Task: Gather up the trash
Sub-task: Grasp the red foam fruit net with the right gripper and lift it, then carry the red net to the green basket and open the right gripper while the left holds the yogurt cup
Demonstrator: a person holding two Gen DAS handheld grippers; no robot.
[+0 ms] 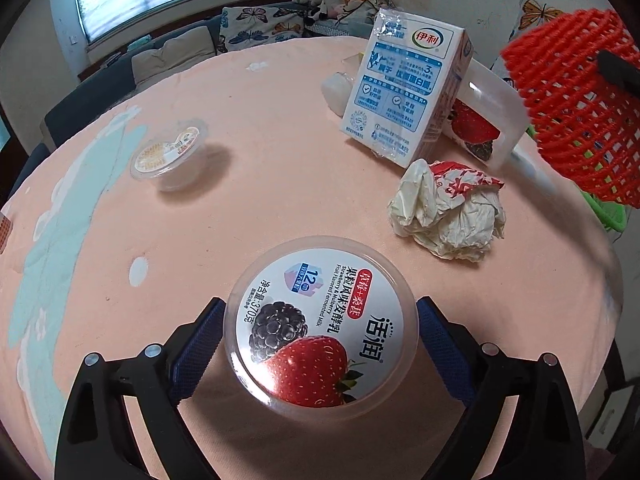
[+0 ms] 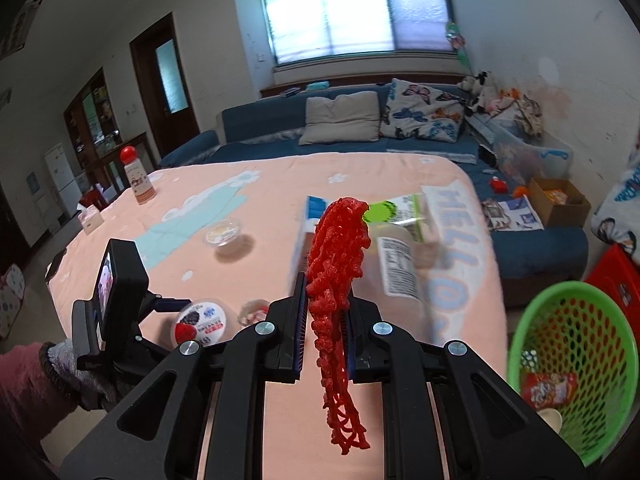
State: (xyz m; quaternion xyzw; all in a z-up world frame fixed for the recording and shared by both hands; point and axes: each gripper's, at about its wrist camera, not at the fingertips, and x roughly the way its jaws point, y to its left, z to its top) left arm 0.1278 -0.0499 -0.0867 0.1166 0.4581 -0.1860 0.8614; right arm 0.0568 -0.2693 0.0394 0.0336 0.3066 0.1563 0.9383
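My left gripper (image 1: pixel 320 324) is open, its blue pads on either side of a round yogurt tub (image 1: pixel 320 328) with a strawberry and mulberry lid, standing on the pink tablecloth. My right gripper (image 2: pixel 324 312) is shut on a red foam fruit net (image 2: pixel 338 280), held above the table's right side; the net also shows in the left wrist view (image 1: pixel 576 100). A green mesh basket (image 2: pixel 572 364) with some wrappers inside stands off the table's right edge. A crumpled paper wrapper (image 1: pixel 448 212), a milk carton (image 1: pixel 404 88) and a small jelly cup (image 1: pixel 170 156) lie on the table.
A clear plastic container (image 1: pixel 488 120) lies behind the carton. A red-capped bottle (image 2: pixel 138 180) stands at the table's far left. A blue sofa (image 2: pixel 344 128) with cushions is beyond the table, and a cardboard box (image 2: pixel 558 200) and a red crate (image 2: pixel 616 276) to the right.
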